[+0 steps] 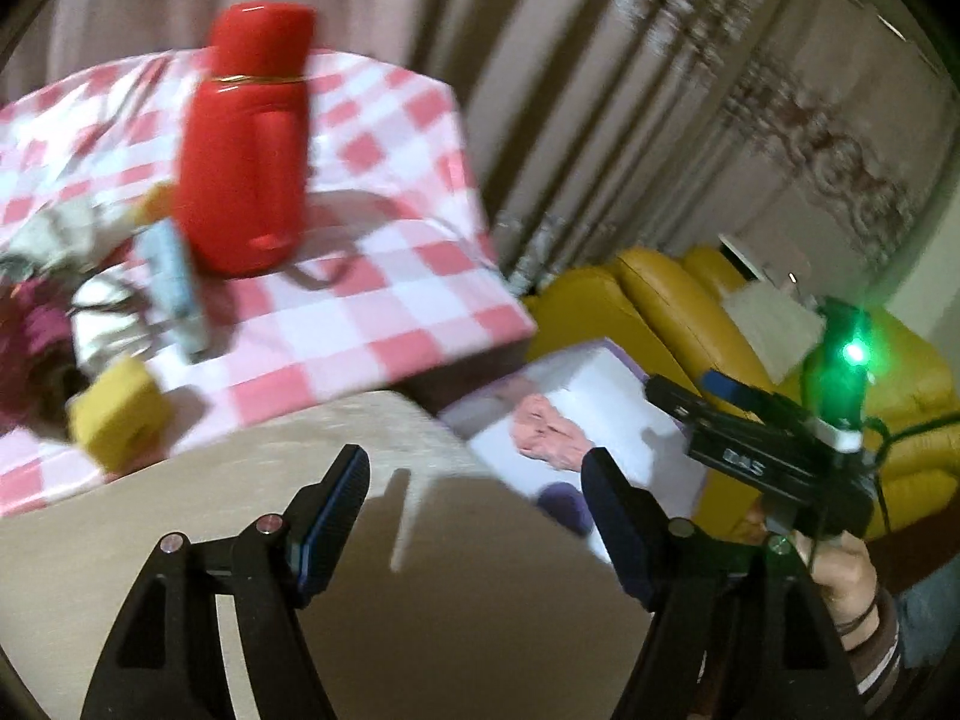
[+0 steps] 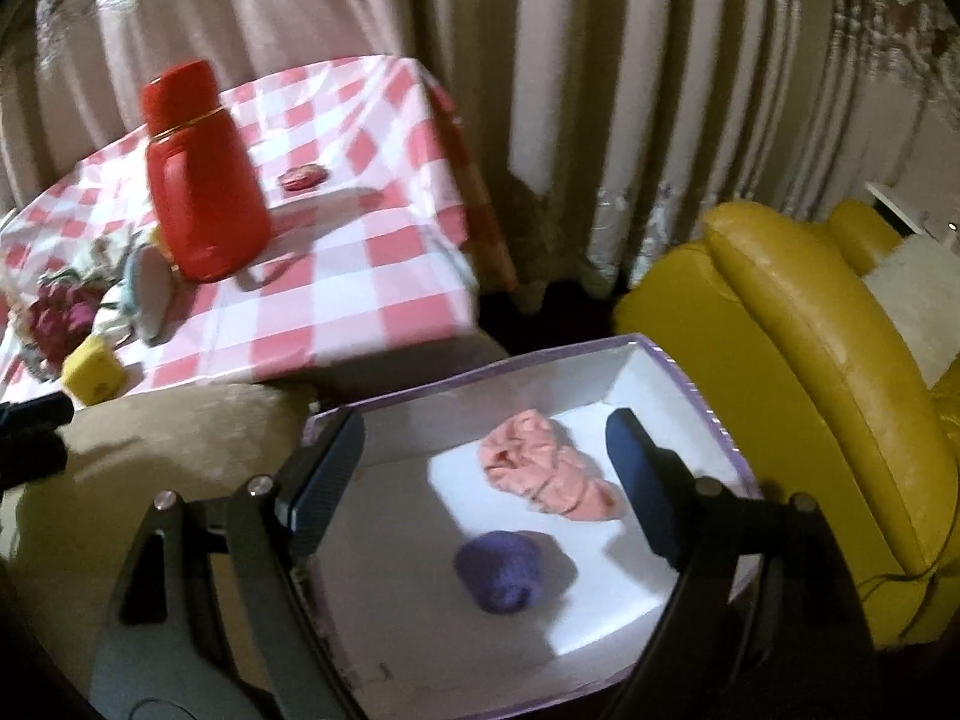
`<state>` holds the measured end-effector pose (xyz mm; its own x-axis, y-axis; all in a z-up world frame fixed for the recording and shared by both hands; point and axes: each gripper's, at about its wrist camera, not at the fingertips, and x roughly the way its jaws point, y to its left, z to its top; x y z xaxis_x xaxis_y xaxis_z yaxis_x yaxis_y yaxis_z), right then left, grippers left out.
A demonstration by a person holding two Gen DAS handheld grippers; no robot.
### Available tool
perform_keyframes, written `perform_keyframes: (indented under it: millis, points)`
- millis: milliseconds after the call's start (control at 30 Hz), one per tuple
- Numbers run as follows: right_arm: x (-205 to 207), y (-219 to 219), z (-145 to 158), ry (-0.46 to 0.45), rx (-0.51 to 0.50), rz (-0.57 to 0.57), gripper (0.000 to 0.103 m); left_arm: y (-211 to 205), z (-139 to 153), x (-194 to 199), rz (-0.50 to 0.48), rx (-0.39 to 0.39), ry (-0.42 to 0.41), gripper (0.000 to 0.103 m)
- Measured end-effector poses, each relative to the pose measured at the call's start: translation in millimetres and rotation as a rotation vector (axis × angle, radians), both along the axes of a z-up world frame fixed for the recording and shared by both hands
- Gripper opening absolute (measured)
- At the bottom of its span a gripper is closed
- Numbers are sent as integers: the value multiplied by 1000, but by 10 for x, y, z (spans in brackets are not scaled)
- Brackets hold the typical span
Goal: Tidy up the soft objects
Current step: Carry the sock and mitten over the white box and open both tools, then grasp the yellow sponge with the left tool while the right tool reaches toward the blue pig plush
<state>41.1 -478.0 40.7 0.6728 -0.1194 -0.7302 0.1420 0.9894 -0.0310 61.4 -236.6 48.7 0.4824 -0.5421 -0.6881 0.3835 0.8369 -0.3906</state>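
A white box with a purple rim (image 2: 672, 360) sits low beside the table. In it lie a pink cloth (image 2: 540, 468) and a purple yarn ball (image 2: 501, 567). My right gripper (image 2: 486, 456) is open and empty above the box. My left gripper (image 1: 477, 501) is open and empty over a beige cushion (image 1: 300, 450), left of the box (image 1: 600, 384). The pink cloth (image 1: 543, 432) shows there too. On the checked table lie a yellow sponge cube (image 1: 117, 414), a dark red cloth (image 1: 30, 330) and white fabric (image 1: 96, 324). The right gripper's body (image 1: 774, 456) shows at right.
A tall red thermos (image 1: 246, 138) stands on the pink checked table (image 1: 384, 312), with a pale blue item (image 1: 171, 282) leaning by it. A small red round thing (image 2: 303, 177) lies behind. A yellow leather sofa (image 2: 798, 336) stands right of the box. Curtains hang behind.
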Motion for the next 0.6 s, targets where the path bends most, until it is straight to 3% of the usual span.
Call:
perform_keyframes:
  millis: [267,600]
  points:
    - [68,491,86,0,38,151,84,836,9,-35,154,-42,-13,74]
    - [234,1091,65,46,57,299,84,1776,-221,-137,374,-104,72,74]
